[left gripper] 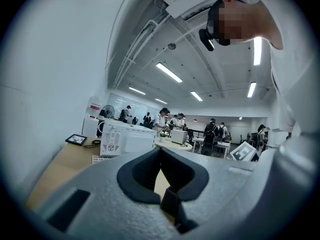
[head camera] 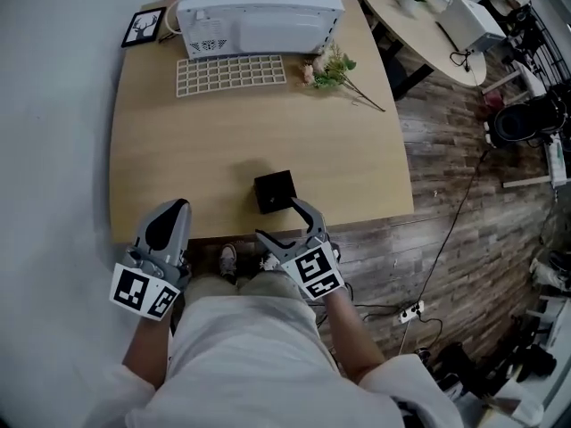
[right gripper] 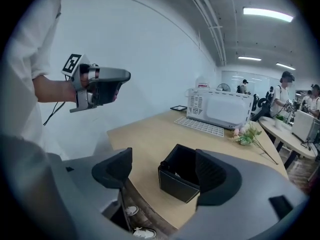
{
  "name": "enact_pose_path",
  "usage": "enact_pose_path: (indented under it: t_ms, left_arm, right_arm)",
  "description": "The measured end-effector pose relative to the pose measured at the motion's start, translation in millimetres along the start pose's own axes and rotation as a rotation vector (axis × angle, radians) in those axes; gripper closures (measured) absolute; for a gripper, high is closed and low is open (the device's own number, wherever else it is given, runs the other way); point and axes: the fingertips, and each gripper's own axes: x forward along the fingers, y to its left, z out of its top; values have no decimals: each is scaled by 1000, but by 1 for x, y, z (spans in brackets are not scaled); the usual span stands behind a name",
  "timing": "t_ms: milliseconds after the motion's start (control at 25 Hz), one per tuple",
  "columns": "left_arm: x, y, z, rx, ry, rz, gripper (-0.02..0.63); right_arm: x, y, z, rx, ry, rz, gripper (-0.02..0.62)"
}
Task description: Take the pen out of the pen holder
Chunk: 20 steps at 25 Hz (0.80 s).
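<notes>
Right gripper view: right gripper [right gripper: 164, 167] fingers apart, empty, pen holder [right gripper: 180, 185] just ahead; left gripper [head camera: 177, 210] closed, empty; pen not yet extracted.

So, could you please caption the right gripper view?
Open right tongs frame a black pen holder near the wooden table's edge.

Matt black pen holder [head camera: 274, 192] on smooth pale wood table [head camera: 223, 141]; glossy white microwave [head camera: 259, 12]

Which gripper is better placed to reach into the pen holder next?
Probably right. The right gripper is close to the pen holder, jaws apart, the holder framed between them in its own view. The left gripper is shut, off to the side.
</notes>
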Motion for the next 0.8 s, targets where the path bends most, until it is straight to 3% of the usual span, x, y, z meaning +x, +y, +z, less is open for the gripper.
enact_pose_path:
  t_ms: [280,480,800]
  left_arm:
    - [-15,10,-1,4,9,71,594]
    - [-23,14,0,7,12,105,594]
    - [-42,27,1,0,9,169,594]
  right_arm:
    - [28,4,-22,-133,102,46,253]
    - [39,2,-27,-161,128,50,308]
    - [51,0,-27,-177,155,66,340]
